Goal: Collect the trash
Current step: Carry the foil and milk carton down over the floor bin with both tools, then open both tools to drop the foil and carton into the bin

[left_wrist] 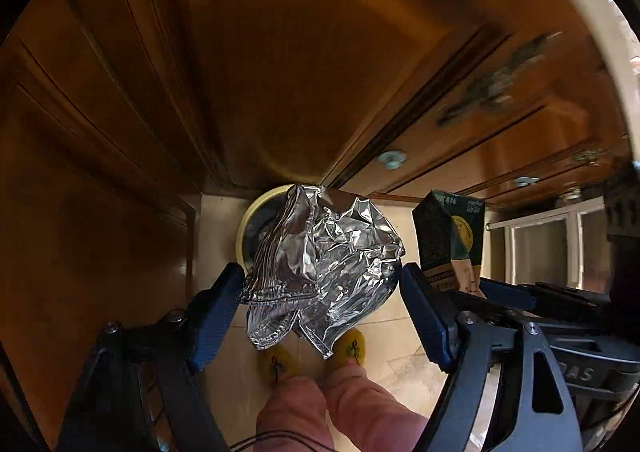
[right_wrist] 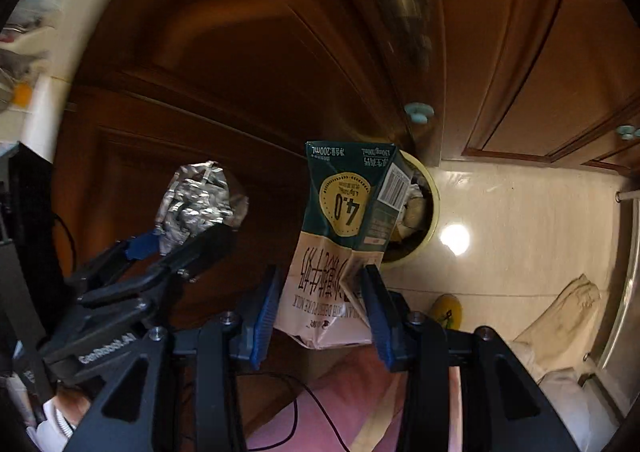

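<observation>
Blue-padded fingers (left_wrist: 218, 316) of the left gripper (left_wrist: 320, 292) stand wide and clamp a crumpled foil bag (left_wrist: 324, 260), pads pressed to both its sides, pointing steeply down at the floor (left_wrist: 216, 228). Directly behind the foil sits a round yellow-rimmed bin (left_wrist: 250, 211) at the foot of brown wooden cabinets (left_wrist: 280, 71). Below, a person's pink trouser legs (left_wrist: 320, 404) and yellow slippers (left_wrist: 356, 346) show on pale tile. In the right wrist view, the right gripper (right_wrist: 320, 292) is closed at a middling width on a green-and-cream milk carton (right_wrist: 344, 236), held upside down, its print inverted. The carton hangs just in front of the bin (right_wrist: 434, 207), which already holds crumpled scraps (right_wrist: 416, 207). The left gripper (right_wrist: 180, 248) with its foil (right_wrist: 196, 199) appears beside it on the left, apart from the carton.
</observation>
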A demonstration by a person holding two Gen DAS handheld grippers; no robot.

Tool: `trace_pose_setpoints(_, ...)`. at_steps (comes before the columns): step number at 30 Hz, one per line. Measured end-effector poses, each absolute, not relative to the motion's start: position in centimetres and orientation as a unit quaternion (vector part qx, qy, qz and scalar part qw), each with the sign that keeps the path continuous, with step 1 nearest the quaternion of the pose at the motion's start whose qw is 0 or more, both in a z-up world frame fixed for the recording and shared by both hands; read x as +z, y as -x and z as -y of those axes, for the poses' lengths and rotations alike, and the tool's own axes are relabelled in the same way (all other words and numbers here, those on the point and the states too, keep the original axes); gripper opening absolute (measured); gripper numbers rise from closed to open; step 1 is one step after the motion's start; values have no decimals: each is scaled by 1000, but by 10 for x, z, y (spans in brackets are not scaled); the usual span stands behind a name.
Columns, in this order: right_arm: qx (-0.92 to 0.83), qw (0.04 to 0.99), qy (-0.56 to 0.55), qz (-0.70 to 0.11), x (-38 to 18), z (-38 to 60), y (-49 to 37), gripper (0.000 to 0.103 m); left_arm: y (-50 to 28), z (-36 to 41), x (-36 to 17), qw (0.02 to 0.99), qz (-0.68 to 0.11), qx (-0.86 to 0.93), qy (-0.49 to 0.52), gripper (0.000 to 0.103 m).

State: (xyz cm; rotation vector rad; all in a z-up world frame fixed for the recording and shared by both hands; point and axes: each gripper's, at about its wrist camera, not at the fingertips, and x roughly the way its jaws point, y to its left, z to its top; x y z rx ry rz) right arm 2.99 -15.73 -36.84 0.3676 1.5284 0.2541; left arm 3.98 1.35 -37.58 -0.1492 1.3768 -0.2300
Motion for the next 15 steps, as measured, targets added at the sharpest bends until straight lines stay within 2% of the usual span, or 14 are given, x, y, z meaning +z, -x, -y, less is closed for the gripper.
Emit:
trace_pose_setpoints(6, 120, 692, -136, -699, -469, 157, -47, 42, -42, -14, -463, 752, -645, -112, 74, 78)
trace_pose_setpoints(10, 126, 693, -128, -699, -512, 153, -61, 43, -49, -6, -499, 745, -651, -131, 59, 79)
trace_pose_setpoints(14, 125, 692, -135, -698, -535, 155, -72, 49, -56, -8, -523, 737, -663, -117, 59, 80)
trace_pose_setpoints(15, 125, 692, -137, -697, -538, 155, -73, 51, -58, -6, -524, 736, -664, -112, 59, 84)
